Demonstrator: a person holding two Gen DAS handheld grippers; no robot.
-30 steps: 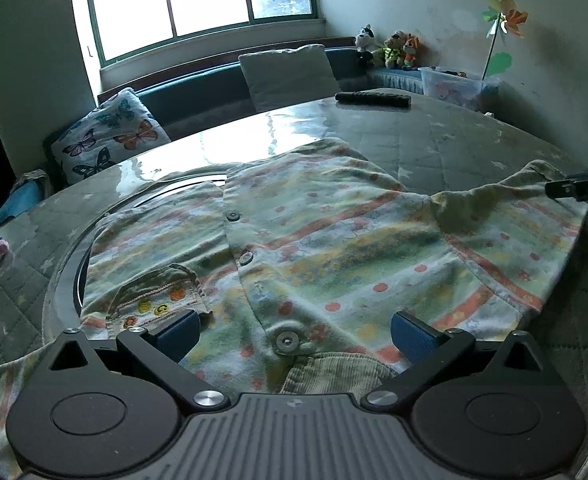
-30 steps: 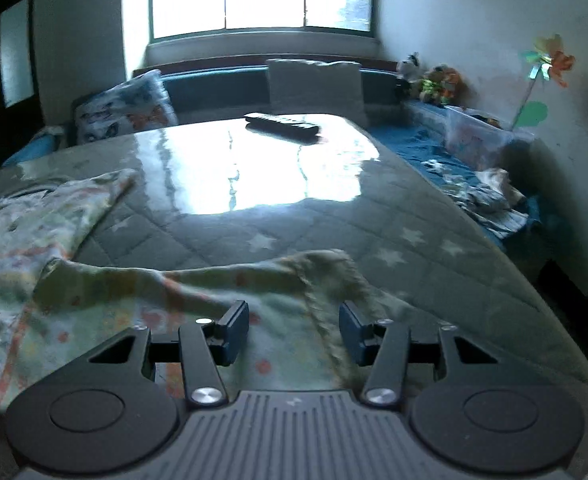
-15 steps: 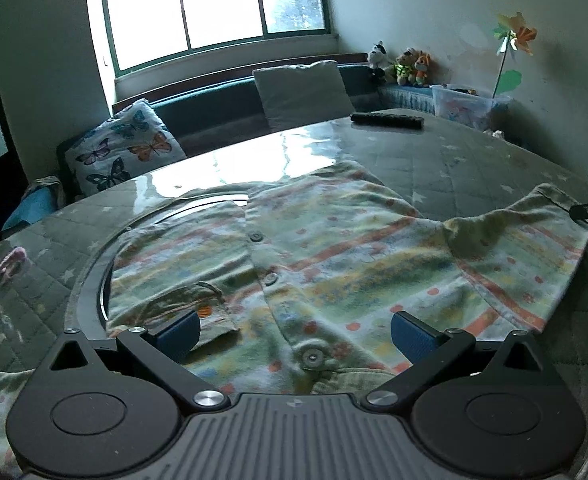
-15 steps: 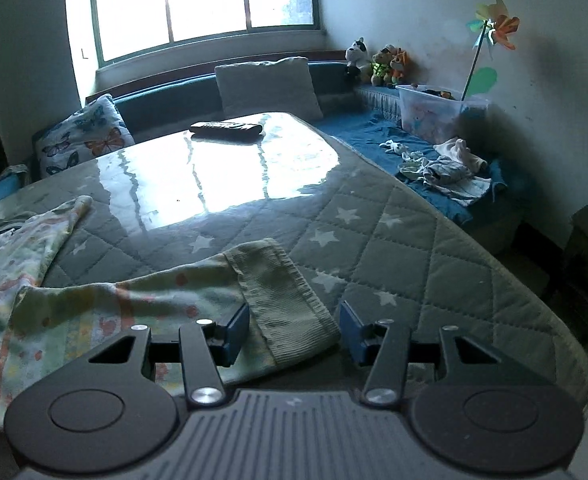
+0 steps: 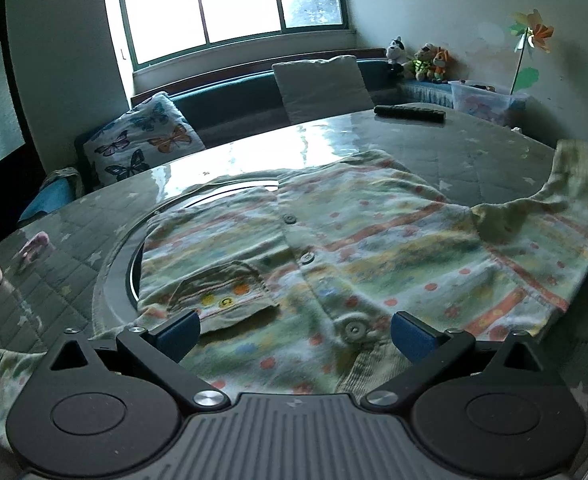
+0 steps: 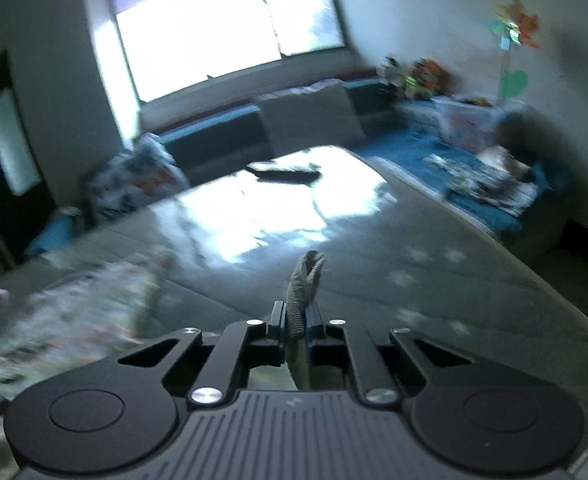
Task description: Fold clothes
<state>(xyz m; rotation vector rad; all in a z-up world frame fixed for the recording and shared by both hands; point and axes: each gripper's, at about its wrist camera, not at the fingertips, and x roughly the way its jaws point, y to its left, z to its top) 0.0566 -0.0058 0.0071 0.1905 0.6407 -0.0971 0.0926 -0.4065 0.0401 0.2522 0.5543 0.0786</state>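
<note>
Right gripper (image 6: 294, 330) fingers pinched on the sleeve cuff (image 6: 303, 280), lifted off the table (image 6: 433, 280). Left gripper (image 5: 294, 332) fingers wide over the hem of the buttoned baby shirt (image 5: 353, 248), spread flat; body lies leftward of the held sleeve.

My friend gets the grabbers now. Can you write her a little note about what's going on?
Right gripper: shut on the ribbed sleeve cuff, lifted off the table.
Left gripper: fingers wide open, low over the shirt near its collar, gripping nothing.
Shirt: lies buttoned and spread flat, front pocket up.
Done: one sleeve picked up.
Left: fold that sleeve across the front, then the other sleeve, then fold the body.
</note>
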